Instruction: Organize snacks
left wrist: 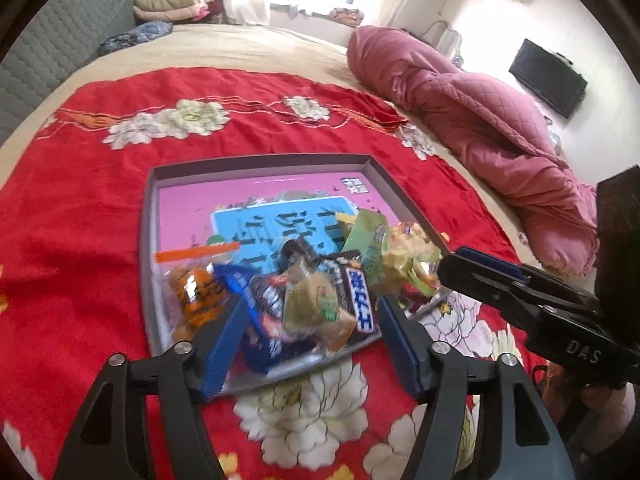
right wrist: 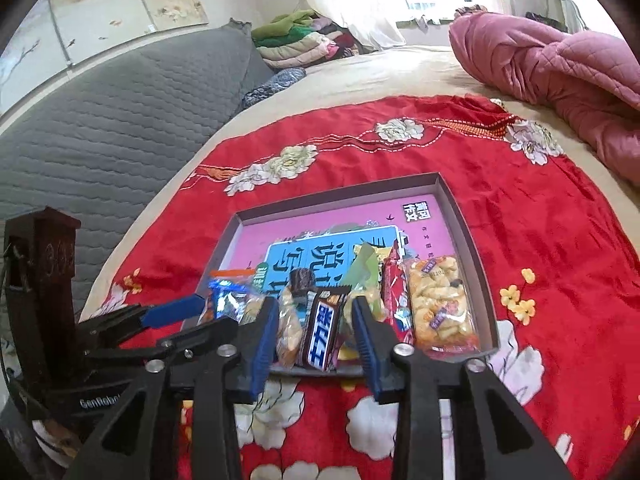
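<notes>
The snacks (right wrist: 320,320) sit heaped at the near end of the shallow tray (right wrist: 464,216) on the bed's red blanket (right wrist: 540,220) (nothing looks left outside it). Left hand-held gripper (left wrist: 308,336) gapes wide and empty; right hand-held gripper (right wrist: 316,344) stands partly open, gripping nothing. Neatening the pile seems to remain.

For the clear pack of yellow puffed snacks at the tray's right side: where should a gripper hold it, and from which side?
Grip the puffed-snack pack across its narrow width near the middle, coming from above. It lies flat, its long axis along the tray's right wall, with a red wrapper close on its left, so a sideways approach looks blocked. The right gripper, fingers open, is nearest.
</notes>
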A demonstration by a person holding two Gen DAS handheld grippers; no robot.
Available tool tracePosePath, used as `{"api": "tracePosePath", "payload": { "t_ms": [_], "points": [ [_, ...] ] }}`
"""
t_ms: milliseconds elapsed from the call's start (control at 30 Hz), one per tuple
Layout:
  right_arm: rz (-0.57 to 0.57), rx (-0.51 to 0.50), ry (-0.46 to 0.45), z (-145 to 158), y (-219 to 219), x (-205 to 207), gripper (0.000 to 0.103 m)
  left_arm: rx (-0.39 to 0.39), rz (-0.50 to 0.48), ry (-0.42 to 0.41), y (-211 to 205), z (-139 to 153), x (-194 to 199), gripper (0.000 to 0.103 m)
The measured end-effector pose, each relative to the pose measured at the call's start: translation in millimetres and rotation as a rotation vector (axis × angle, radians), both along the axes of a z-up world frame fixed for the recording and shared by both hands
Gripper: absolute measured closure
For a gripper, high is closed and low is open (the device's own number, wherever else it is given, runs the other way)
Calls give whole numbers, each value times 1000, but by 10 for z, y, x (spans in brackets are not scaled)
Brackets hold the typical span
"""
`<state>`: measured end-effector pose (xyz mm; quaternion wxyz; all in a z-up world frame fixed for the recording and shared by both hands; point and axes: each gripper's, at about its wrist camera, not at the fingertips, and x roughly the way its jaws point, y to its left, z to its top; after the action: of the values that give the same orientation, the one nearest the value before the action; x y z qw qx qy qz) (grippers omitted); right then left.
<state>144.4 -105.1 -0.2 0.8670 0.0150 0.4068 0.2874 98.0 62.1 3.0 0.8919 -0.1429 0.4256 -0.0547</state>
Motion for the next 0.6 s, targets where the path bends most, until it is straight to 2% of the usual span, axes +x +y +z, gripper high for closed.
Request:
{"api": "tracePosePath", "payload": {
  "t_ms": [33,233,300,367,500,600],
  "points": [
    [7,-11,-9,19,-14,-54,61,7,16,9,-6,22,-60,30],
    [1,-82,-69,43,-153,-354,39,65,115,84,-99,102,-378,29],
    [-16,-115,-80,26,-220,-449,28,91,147,110,-140,108,-485,29],
    [-38,-155,-85,11,-270,-543,27,95,172,146,-193,78,-608,29],
    [-56,-155,-39,-55,-380,-714,20,86,186,201,-264,-25,-754,29],
    [-57,-195,-45,-84,-414,-849,20,67,189,226,-317,-78,-809,29]
  ]
}}
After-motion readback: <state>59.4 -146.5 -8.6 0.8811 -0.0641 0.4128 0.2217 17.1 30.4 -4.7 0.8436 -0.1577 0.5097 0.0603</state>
